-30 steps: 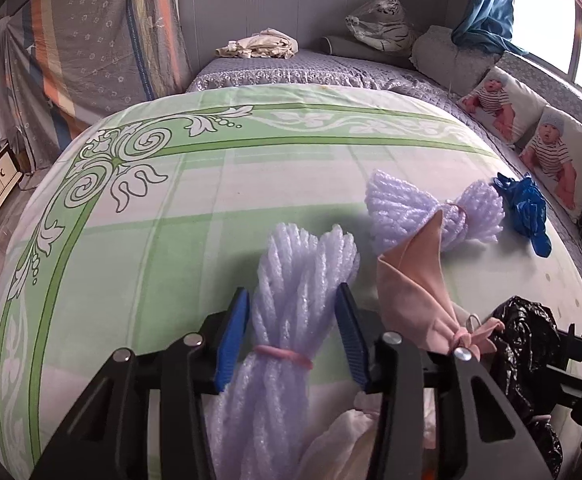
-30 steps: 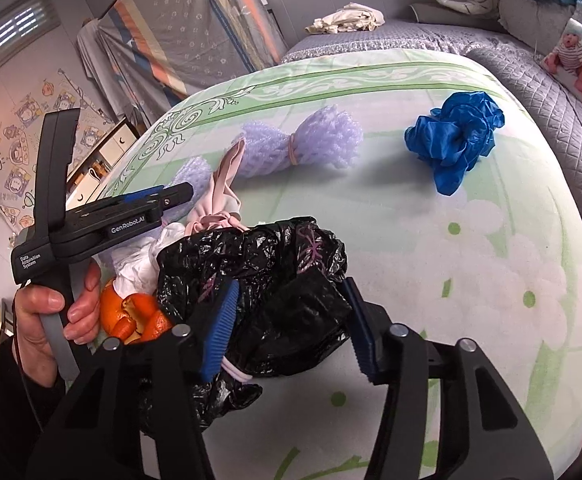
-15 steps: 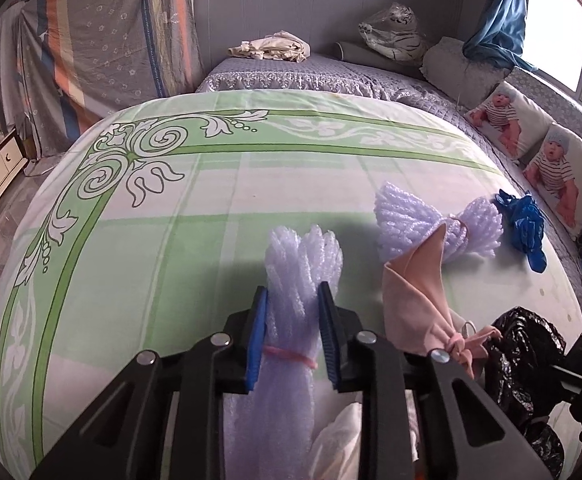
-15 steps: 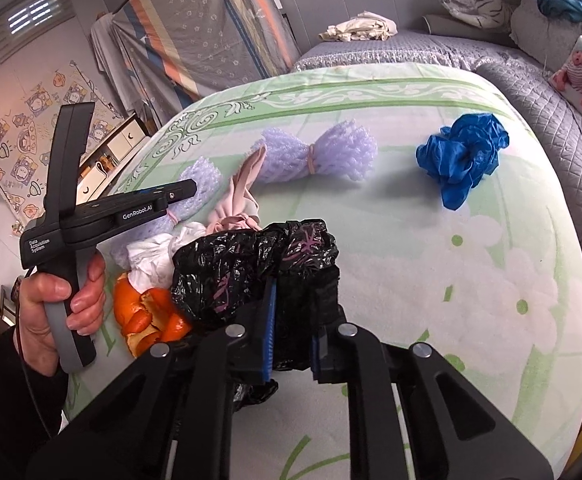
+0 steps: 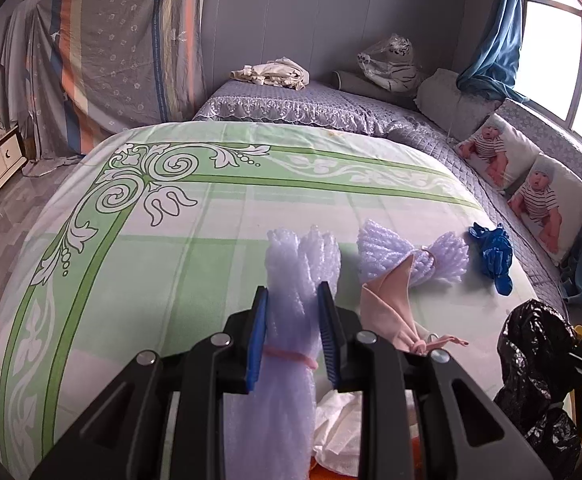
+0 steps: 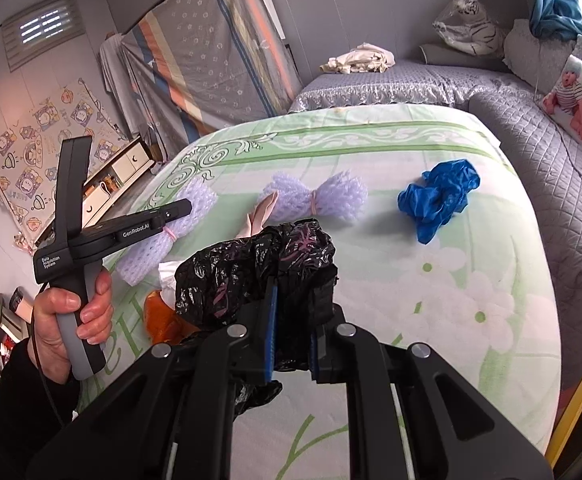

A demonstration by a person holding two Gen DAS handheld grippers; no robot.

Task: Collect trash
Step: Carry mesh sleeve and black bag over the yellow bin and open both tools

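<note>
Left gripper point(image 5: 293, 334): jaws closed on a lilac foam net point(image 5: 291, 364), gripped just above its pink band, lower centre of the left view. The jaws have just been closing, with the net between them. The mid-bundle hold probably keeps the loose mesh from slipping out.

Right gripper point(image 6: 293, 334): jaws clamped tight on a fold of the black bag point(image 6: 259, 268), lower centre of the right view. The bag is crumpled, its mouth not visible; whether anything is in it I cannot tell. It is likely meant as the receptacle, held ready beside the net.

Trash on the bed point(image 6: 471, 300): a second net point(image 6: 319, 198) upper centre, a blue glove wad point(image 6: 437, 200) to its right, a pink scrap point(image 5: 387, 304) touching the second net, white tissue point(image 5: 339, 428) and orange peel point(image 6: 163, 316) at the lower left. All lie loose; none is in a container.

A hand point(image 6: 71, 320) holds the left gripper's handle at the left edge.
</note>
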